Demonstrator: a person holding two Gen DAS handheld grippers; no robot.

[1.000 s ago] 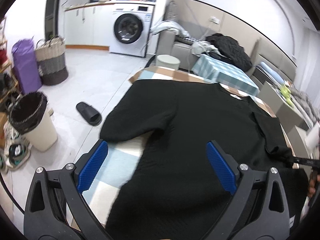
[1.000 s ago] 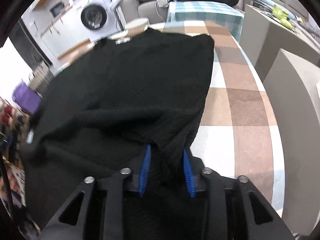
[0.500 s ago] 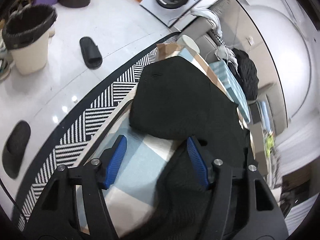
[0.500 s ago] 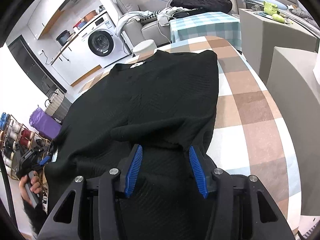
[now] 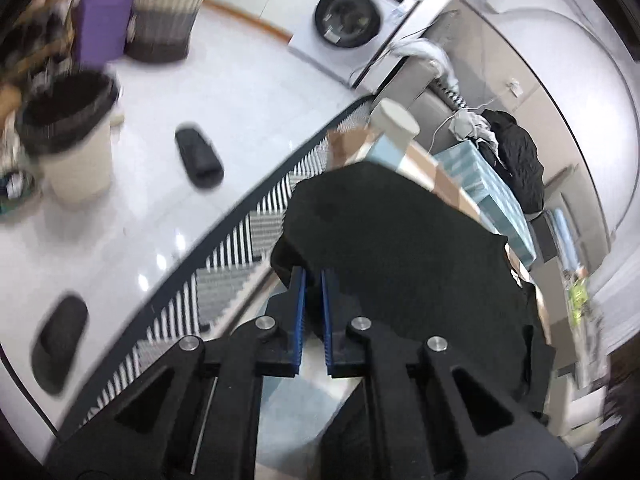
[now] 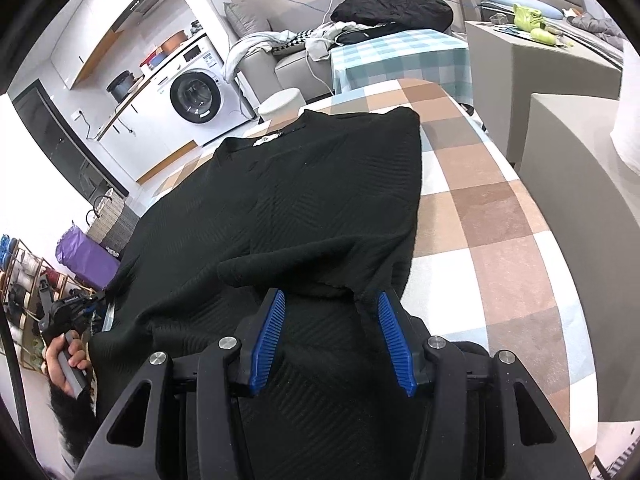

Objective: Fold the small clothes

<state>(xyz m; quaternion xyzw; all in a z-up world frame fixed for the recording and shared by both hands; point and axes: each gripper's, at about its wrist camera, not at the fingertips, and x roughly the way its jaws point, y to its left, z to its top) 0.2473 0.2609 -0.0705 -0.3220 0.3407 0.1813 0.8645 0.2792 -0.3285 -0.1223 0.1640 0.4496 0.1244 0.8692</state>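
Observation:
A black knit sweater [image 6: 320, 200] lies spread on the checked tablecloth [image 6: 500, 220], its collar at the far end. The right sleeve is folded in over the body. My right gripper [image 6: 330, 304] hovers over the near hem. Its blue pads stand apart, fabric lies between them, and neither pad presses on it. In the left wrist view the sweater [image 5: 400, 260] drapes toward the table's left edge. My left gripper [image 5: 313, 276] is shut there on the edge of the left sleeve. A hand [image 6: 60, 356] holds that gripper [image 6: 102, 300] at the lower left of the right wrist view.
Left of the table are a striped rug [image 5: 240, 248], two black slippers [image 5: 200, 156] and a lined bin [image 5: 68, 136]. A washing machine [image 5: 348, 16] stands at the back and a white stool [image 6: 280, 102] at the table's far end. Grey cabinets [image 6: 560, 160] flank the right side.
My left gripper went from wide open over the sweater to the left sleeve edge and closed on it. My right gripper's jaws let go of the fabric fold and widened.

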